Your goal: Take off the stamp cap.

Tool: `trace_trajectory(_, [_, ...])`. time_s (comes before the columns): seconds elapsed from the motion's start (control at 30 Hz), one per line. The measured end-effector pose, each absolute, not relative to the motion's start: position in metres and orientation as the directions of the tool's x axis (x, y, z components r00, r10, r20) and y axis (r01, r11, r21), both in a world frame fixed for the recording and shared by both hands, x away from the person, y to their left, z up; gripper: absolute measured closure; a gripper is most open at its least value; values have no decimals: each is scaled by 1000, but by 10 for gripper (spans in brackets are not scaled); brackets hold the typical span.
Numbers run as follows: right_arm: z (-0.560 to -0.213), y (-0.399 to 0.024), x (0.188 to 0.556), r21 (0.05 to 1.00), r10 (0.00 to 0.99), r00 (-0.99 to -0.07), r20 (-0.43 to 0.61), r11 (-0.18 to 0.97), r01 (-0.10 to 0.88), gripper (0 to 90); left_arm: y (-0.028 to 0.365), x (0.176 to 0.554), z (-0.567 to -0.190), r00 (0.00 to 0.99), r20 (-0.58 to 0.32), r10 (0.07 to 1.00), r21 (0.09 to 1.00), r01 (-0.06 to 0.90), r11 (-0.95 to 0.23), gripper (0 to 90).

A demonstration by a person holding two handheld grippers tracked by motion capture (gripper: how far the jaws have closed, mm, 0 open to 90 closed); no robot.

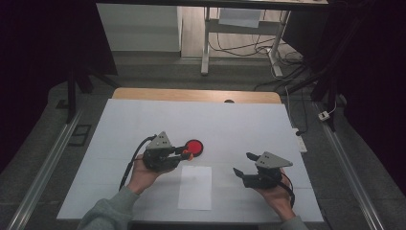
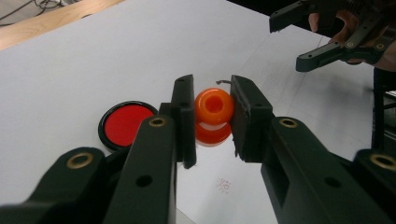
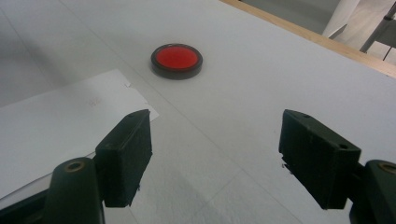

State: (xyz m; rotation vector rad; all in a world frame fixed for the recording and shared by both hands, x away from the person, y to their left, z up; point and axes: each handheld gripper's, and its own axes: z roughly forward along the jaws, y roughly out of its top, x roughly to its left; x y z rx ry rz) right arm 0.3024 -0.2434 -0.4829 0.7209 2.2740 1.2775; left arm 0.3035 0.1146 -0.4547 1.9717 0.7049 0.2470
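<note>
A: Left gripper view first: what is clamped in the left claw (image 2: 212,116)?

B: A small orange plastic spool-shaped piece (image 2: 213,116) with a round hole in its upper end. Both black pads press on its sides. Its lower half is partly hidden between the jaws, so the bottom end cannot be made out.

A: Which way does it point?

B: The long axis runs roughly upright between the pads, tilted so the holed end faces back toward the camera. From the high view the piece (image 1: 186,155) is only an orange speck at the tip of the left claw (image 1: 186,153), too small to read any shape.

A: What lies near that claw?

B: A round red disc with a black rim (image 2: 127,124) sits on the white counter (image 2: 70,70) just beside the claw's tip, on its left in the gripper view. Whether the orange piece touches it cannot be told. A white sheet of paper (image 1: 195,187) lies on the near side of the claw; faint reddish marks on it are unreadable.

A: And the other hand?

B: The right claw (image 3: 215,154) stands wide apart with nothing between its pads, above bare counter. The red disc (image 3: 176,59) lies well ahead of it, and the paper's corner (image 3: 70,121) reaches toward its left jaw. The person's forearms are cut off at the bottom edge of the high view.
</note>
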Motion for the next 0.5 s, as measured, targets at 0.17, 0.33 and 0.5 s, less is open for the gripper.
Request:
trace_trajectory(0.17, [-481, -238, 303, 869, 621, -775, -116, 442, 224, 256, 114, 304, -456, 809, -124, 574, 861, 376, -344, 723])
trace_trajectory(0.33, [-479, -230, 305, 867, 605, -787, -121, 451, 213, 256, 114, 304, -457, 810, -124, 574, 859, 377, -346, 723])
trace_trajectory(0.5, [-478, -223, 306, 866, 595, -794, -125, 455, 205, 258, 115, 304, -456, 809, -125, 575, 860, 377, -344, 723])
